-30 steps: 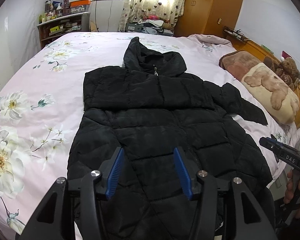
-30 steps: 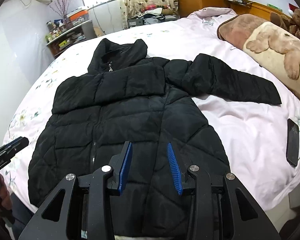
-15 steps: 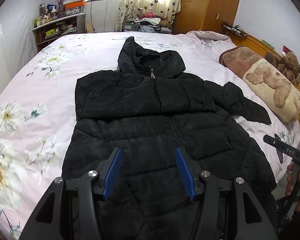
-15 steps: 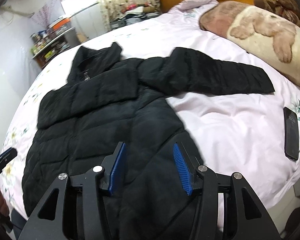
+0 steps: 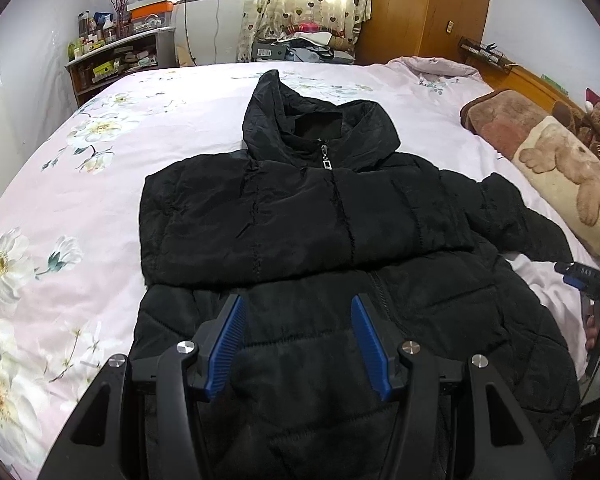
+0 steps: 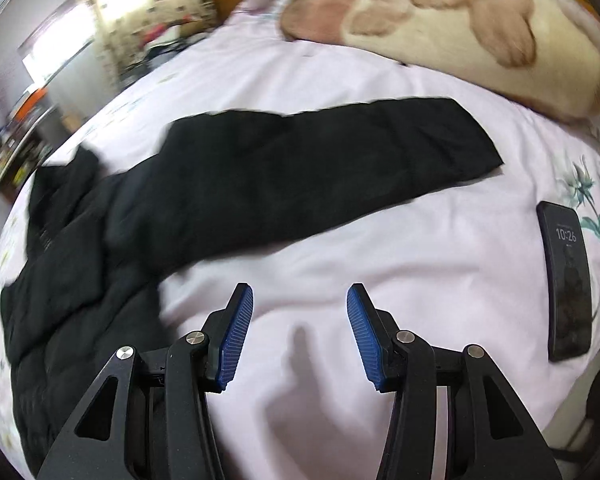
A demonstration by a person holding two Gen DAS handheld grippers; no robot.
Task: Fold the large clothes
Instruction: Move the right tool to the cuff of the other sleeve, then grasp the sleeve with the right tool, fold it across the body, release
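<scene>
Black puffer jacket (image 5: 300, 216) spread flat on the pink floral bedspread (image 5: 60, 208), zipped up, hood at the far end, one sleeve (image 6: 340, 152) stretched out to the right. Left gripper (image 5: 298, 340) hanging over the near hem, angled down, jaws apart, holding nothing. Right gripper (image 6: 300, 332) pointing down at bare sheet just right of the jacket, jaws apart and empty after widening a moment ago. Swung off the jacket body since the earlier frame. Phone (image 6: 566, 284) lying far right.
</scene>
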